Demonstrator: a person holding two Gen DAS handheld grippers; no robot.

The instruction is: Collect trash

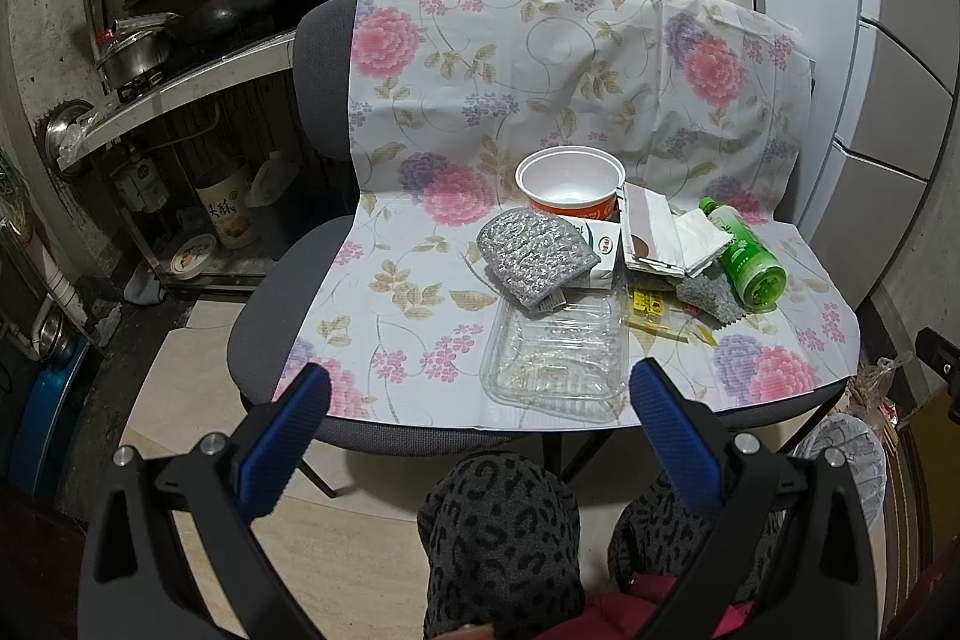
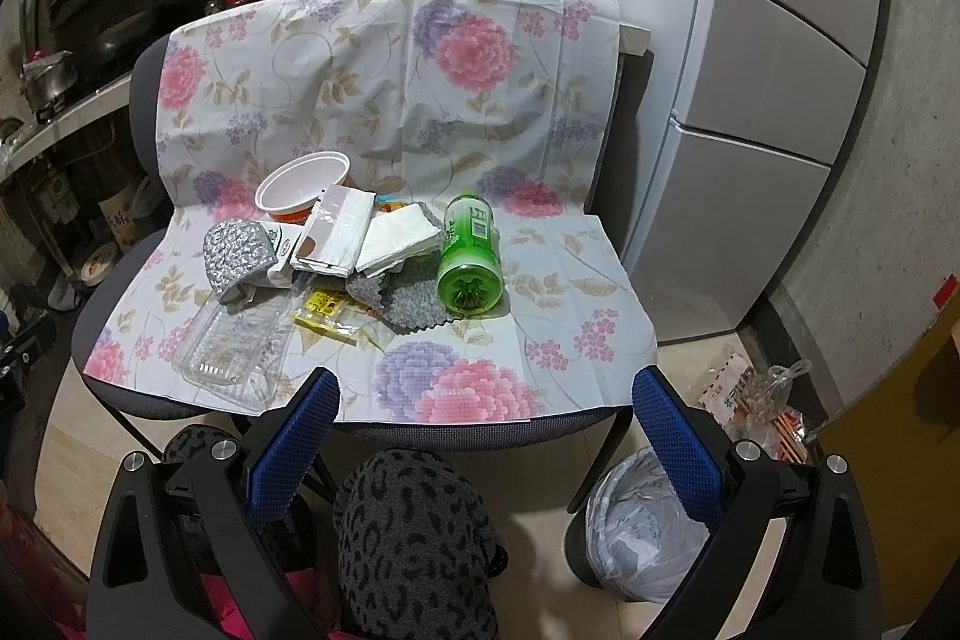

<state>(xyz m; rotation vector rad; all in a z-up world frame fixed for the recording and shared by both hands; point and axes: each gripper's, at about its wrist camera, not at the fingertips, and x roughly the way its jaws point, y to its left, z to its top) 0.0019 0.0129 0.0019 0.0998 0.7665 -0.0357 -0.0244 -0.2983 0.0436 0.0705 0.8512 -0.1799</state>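
Both pairs of blue-padded fingers stand wide apart and hold nothing: the left gripper point(image 1: 480, 400) hangs off the front edge of the chair seat point(image 1: 264, 304), over the clear plastic tray point(image 1: 555, 361), and the right gripper point(image 2: 486, 400) hangs off the same front edge further to the right, over the floral cloth point(image 2: 480, 100).

The trash lies in a loose heap on the cloth, around the middle of the seat. The tray is nearest the front edge; it looks thin and springy, likely to flex or skid, so a pinch across one rim wall seems safer than a squeeze across the middle. Behind it a silver scouring mitt point(image 1: 534, 250) rests partly on a small carton point(image 1: 600, 250), soft and easy to bunch. The green bottle point(image 2: 469, 253) lies on its side toward the seat's right, base facing forward; it looks empty, light and apt to roll, so I would take it across the body. The white paper bowl point(image 2: 303, 190), near the backrest, should crush easily and is best held by its rim. The napkin point(image 2: 399, 235), grey cloth scrap point(image 2: 414, 304) and yellow wrapper point(image 2: 324, 307) are limp and flat, needing a low pinch.

A lined bin point(image 2: 642, 526) stands on the floor by the seat's front right corner.
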